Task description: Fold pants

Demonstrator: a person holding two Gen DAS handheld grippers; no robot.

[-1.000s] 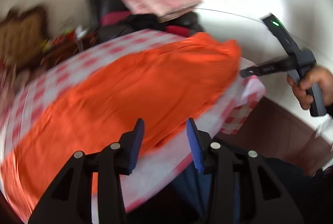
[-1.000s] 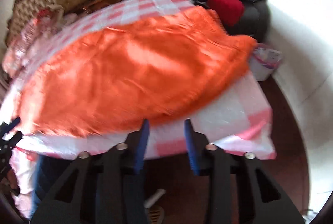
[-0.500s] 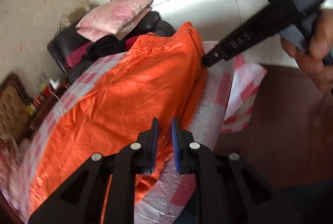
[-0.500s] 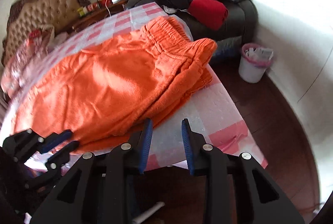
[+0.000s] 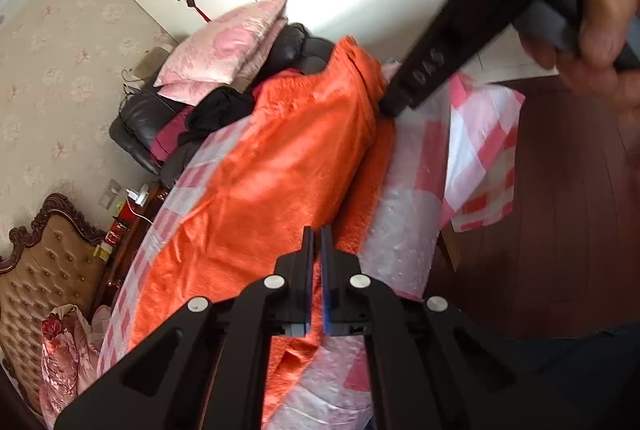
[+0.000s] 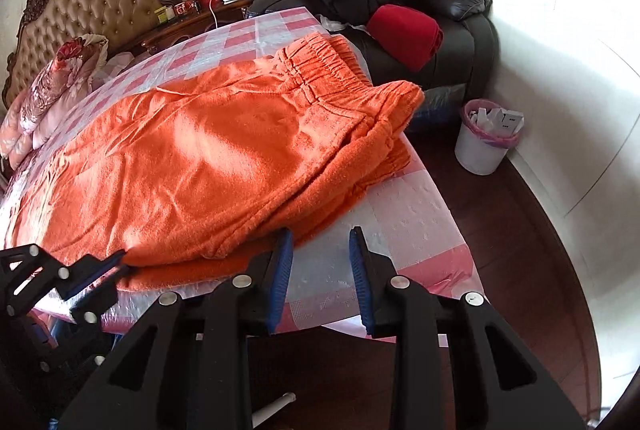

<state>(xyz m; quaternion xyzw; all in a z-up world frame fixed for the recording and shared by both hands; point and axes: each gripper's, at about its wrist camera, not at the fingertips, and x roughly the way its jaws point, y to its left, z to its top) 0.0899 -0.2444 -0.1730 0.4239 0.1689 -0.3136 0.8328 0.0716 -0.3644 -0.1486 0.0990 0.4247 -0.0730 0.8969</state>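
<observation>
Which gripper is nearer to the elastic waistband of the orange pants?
Right. In the left wrist view, the right gripper reaches beside the waistband end of the orange pants. The left gripper pinches the near edge, farther along the leg.

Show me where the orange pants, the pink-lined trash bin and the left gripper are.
orange pants (image 6: 208, 158), right wrist view, middle of the top layer.
trash bin (image 6: 482, 146), right wrist view, white outer wall.
left gripper (image 5: 316, 242), left wrist view, between the fingertips, clamped on the pants' edge.

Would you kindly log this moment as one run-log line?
left gripper: shut on pants near edge | right gripper: open, above tablecloth | pants: flat, one fold
</observation>
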